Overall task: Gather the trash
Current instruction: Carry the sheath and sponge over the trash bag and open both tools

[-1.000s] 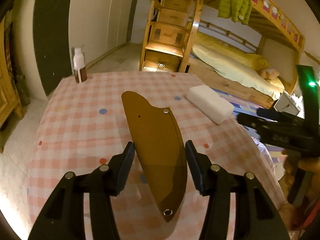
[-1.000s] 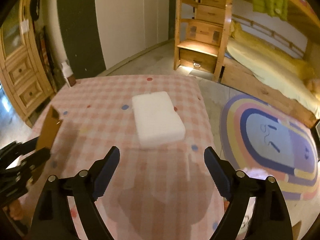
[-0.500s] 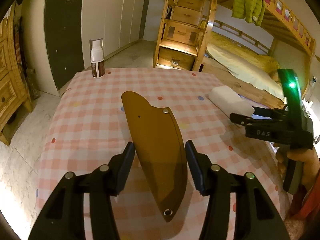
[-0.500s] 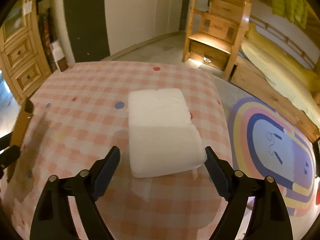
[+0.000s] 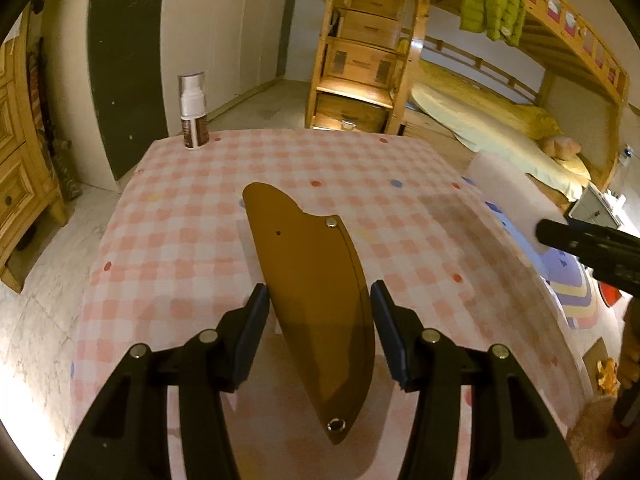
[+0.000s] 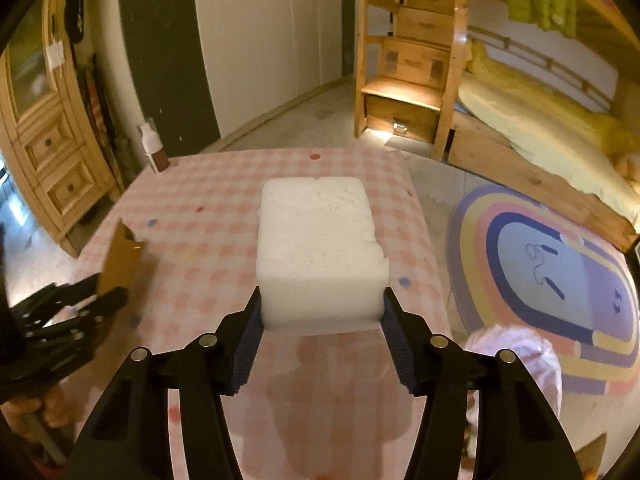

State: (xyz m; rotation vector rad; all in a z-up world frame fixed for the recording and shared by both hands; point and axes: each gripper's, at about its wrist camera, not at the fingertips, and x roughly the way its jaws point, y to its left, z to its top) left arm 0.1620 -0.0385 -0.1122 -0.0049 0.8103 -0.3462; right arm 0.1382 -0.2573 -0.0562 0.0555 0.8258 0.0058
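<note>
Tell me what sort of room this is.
Most likely a child's bedroom: a wooden bunk bed with drawer steps, a green jacket hung on its rail, and a colourful cartoon rug beside the table's checked cloth.

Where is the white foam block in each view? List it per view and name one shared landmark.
Left wrist: white foam block at the right edge, blurred.
Right wrist: white foam block in the centre of the frame.
Shared landmark: spray bottle, upper left in both views.
</note>
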